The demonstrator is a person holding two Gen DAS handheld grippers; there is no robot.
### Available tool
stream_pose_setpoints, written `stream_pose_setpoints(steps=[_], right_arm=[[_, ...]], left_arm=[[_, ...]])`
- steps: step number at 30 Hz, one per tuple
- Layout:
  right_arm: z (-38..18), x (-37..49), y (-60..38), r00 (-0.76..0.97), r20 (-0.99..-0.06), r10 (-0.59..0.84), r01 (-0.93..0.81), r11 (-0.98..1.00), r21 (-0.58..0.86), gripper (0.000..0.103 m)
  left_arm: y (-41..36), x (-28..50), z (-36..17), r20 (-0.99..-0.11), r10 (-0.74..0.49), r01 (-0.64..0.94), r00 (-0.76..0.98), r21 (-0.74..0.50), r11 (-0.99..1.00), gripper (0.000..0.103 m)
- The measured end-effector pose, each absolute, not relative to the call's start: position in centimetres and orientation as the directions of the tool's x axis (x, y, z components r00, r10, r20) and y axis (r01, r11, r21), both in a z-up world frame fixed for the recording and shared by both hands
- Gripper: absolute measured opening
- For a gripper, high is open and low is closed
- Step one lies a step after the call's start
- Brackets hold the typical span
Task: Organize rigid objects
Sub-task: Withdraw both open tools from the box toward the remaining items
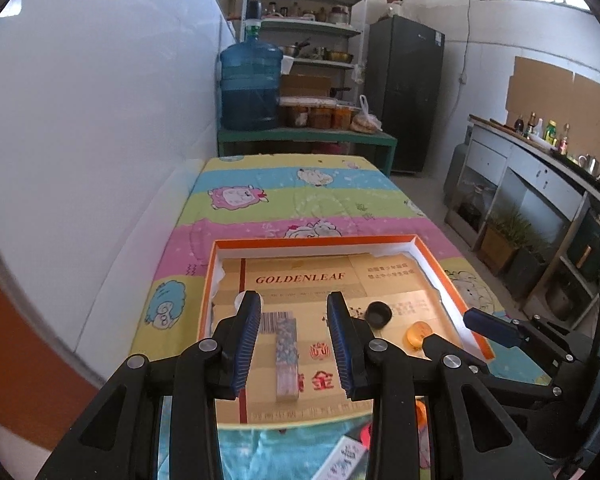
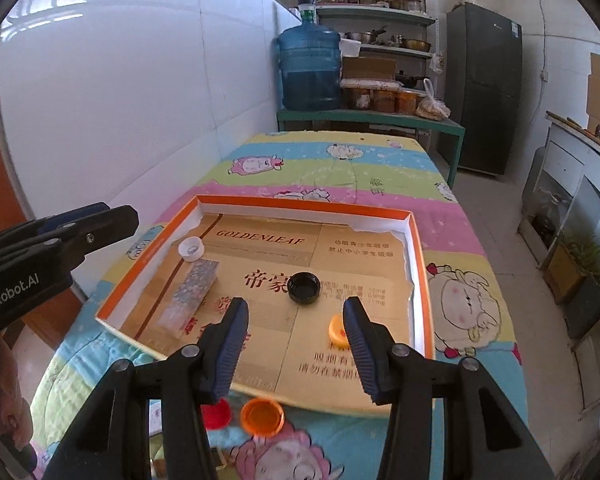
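Orange tray [image 2: 260, 201], black cap [image 2: 304, 287] inside, fingers [image 2: 232, 344] apart

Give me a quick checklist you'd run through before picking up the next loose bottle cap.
1. Right hand-held gripper open and holding nothing: ok.
2. Left hand-held gripper open and holding nothing: ok.
3. Orange cap outside the box, uncovered: ok.
4. Red cap fully visible: not ok, a finger hides part.
5. Free floor in the orange box: ok.
6. Other loose items nearer the camera: cannot tell.
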State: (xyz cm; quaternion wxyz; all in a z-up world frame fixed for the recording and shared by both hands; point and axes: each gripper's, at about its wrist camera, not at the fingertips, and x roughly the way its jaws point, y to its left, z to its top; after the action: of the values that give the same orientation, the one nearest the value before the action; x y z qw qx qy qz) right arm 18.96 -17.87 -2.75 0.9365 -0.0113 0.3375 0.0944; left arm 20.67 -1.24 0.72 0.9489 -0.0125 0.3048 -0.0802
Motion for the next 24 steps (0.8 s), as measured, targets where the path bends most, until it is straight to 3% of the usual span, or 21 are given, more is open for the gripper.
stream_pose_setpoints(steps=[24], right_arm=[[-1.6,8.7,-17.6,0.778,-0.611,0.146,-0.141,0.988,0.056,0.049]], left_arm=[[-0.4,9.4,2.1,-0.533,-0.111,0.102,0.839,-0.046,0.994,0.035]])
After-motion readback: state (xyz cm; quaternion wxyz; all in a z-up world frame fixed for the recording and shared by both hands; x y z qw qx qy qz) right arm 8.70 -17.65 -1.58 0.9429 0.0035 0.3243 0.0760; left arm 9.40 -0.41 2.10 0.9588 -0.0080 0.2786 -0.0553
